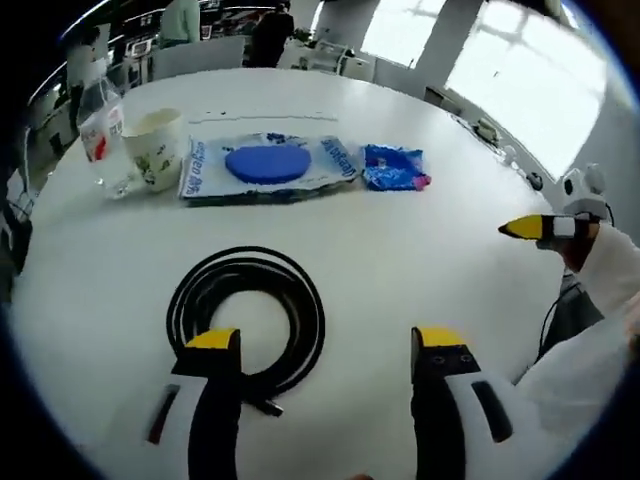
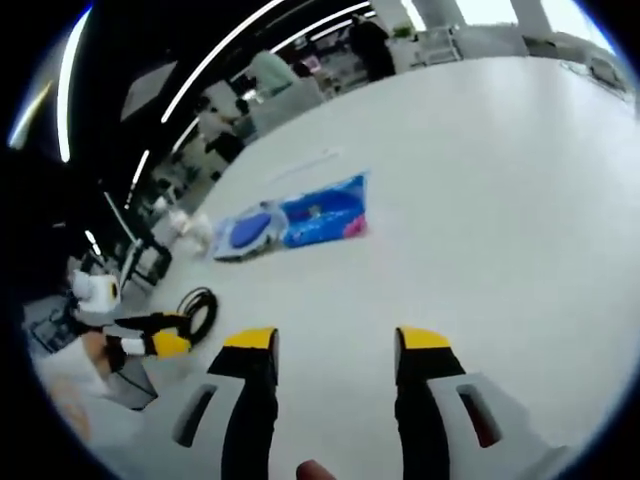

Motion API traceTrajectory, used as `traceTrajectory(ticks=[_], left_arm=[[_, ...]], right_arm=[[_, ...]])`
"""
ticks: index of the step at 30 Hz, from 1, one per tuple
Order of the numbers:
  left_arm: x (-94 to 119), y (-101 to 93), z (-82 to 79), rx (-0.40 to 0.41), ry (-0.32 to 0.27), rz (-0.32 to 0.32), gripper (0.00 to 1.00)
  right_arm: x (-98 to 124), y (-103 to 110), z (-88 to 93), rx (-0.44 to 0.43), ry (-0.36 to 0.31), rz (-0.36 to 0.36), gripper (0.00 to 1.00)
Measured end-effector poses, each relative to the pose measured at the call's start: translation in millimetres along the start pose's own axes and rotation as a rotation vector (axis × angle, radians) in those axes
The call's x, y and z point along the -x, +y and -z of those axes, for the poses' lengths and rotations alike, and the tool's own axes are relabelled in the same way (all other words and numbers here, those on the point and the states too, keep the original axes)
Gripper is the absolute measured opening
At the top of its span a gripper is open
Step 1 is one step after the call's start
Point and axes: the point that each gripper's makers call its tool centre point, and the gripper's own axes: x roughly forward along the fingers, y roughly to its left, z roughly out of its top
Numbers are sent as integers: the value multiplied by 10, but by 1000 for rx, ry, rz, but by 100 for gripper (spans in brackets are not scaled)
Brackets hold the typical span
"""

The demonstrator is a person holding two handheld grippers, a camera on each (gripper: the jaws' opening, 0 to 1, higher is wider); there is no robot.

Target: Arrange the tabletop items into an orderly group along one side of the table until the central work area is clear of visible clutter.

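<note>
Tabletop [image 1: 430, 260], white, round-edged: the far side already carries a row of items, so the step in hand reads as fetching the last stray piece from the central area. Flat blue-and-white packet [image 1: 268, 166], with a blue disc [image 1: 267, 163] lying on it, at the middle of that far row; the same packet shows in the right gripper view [image 2: 300, 222]. Black cable coil [image 1: 248, 312], the one item well apart from the row, lying on the near central tabletop just ahead of the left tongs [image 1: 325, 345], its loose end running down between the jaws; in the right gripper view the coil [image 2: 200, 310] sits beside the other tool's yellow tips. Clear bottle [image 1: 100, 125] with a red label, at the left end of the row, touching or just beside a white cup [image 1: 155, 148]. Small crumpled blue wrapper [image 1: 395, 167], just right of the packet. Left tongs: jaws spread wide, released, holding nothing, the left tip over the coil's near rim, contact not certain. Right tongs [image 2: 335, 345]: spread wide, empty, hovering over bare tabletop. Next move, by judgement: close on the coil's rim without letting the loops spring apart, then carry it to the row
</note>
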Motion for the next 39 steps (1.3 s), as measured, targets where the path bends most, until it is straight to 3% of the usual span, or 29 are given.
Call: traceTrajectory(ticks=[6, 7, 10, 13, 14, 15, 19, 22, 23, 24, 29, 34, 39], left_arm=[[-148, -75, 168, -139, 83, 1, 58], [-156, -28, 111, -198, 52, -33, 56], [-186, -66, 149, -189, 79, -30, 54], [-187, 17, 144, -269, 96, -69, 49], [-227, -35, 81, -292, 57, -35, 49], [-198, -13, 120, -252, 76, -48, 49], [-203, -7, 95, -252, 35, -44, 46], [-187, 21, 97, -262, 35, -50, 7], [-185, -63, 111, -230, 35, 1, 7], [-188, -10, 99, -204, 35, -28, 7], [-172, -30, 64, -159, 25, -12, 6], [-68, -103, -163, -31, -70, 15, 5], [114, -279, -466, 15, -163, 99, 5]], right_arm=[[90, -76, -8, -25, -15, 12, 44], [101, -86, -9, -29, -18, 14, 44], [131, -114, 11, -42, -25, 22, 44], [127, -123, 55, -51, -18, 25, 43], [119, -118, 70, -57, -15, 25, 43], [114, -111, 79, -59, -14, 23, 43], [89, -71, 91, -69, -14, 14, 43], [78, -52, 87, -63, -12, 9, 42], [79, -49, 86, -63, -11, 8, 42], [79, -46, 85, -63, -11, 7, 42], [109, -64, 81, -75, -16, 9, 42], [147, -77, 85, -83, -22, 15, 41], [141, -75, 96, -91, -21, 14, 41]])
